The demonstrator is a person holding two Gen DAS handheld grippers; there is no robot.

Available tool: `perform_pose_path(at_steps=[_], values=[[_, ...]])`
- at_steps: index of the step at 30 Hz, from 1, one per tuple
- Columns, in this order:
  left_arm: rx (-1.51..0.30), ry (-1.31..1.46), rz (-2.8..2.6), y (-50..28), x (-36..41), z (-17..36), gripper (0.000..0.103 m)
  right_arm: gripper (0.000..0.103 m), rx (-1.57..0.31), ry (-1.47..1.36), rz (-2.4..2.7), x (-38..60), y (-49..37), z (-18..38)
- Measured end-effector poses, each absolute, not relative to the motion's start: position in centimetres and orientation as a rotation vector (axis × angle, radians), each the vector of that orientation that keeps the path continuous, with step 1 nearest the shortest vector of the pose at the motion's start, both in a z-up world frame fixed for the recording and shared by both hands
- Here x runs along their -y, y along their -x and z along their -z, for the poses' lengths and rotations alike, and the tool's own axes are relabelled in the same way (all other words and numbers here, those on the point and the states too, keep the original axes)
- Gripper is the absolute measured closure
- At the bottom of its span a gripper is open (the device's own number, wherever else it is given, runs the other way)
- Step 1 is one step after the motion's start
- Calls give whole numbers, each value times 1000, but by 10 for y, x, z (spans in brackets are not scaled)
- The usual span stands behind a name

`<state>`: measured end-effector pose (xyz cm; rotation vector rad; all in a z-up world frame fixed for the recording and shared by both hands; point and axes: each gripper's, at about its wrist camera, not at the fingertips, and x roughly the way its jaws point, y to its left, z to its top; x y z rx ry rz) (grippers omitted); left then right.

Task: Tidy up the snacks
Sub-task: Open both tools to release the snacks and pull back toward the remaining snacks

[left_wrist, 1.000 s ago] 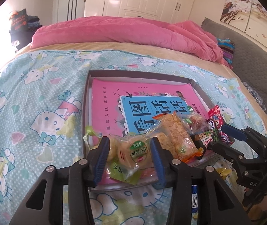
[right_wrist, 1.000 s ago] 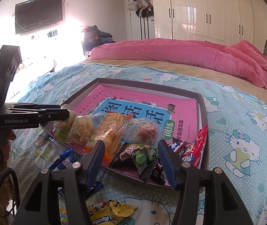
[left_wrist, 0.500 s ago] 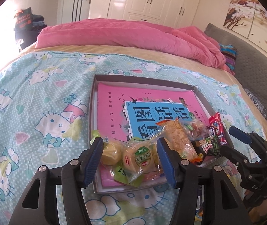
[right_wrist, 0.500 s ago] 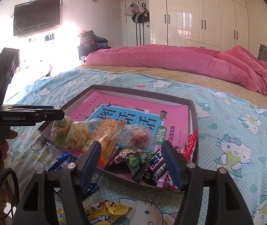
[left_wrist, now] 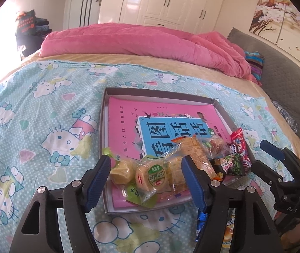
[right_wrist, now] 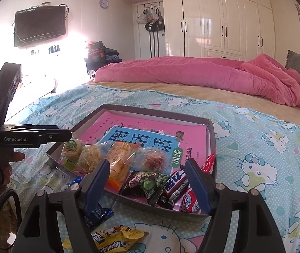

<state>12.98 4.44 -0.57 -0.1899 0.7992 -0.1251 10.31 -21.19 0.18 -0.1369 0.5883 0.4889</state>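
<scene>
Both your grippers have just been opening and now stand wide, holding nothing; the snacks lie in the tray.

Your left gripper (left_wrist: 145,174) has let go the round cakes (left_wrist: 150,175): its blue pads stand clear on each side of them, at the near edge of the tray (left_wrist: 107,209). Your right gripper (right_wrist: 147,181) stands wide in the same way, around the dark packets (right_wrist: 150,184) and the chocolate bar (right_wrist: 176,186) near the front right corner of the tray (right_wrist: 160,208). The snacks make one row along the near rim, on the pink book (left_wrist: 124,126); the far part of the book is free. On the bedsheet (right_wrist: 255,158) before the tray there lie a yellow packet (right_wrist: 112,239) and a blue packet (right_wrist: 99,211), outside the rim.
</scene>
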Motion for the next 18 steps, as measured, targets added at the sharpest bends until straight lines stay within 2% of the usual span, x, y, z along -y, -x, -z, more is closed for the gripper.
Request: perform_pose_path(at_steps=[18], values=[[-782, 155, 185, -111, -31, -7, 30, 21, -604, 101, -505, 214, -90, -9]])
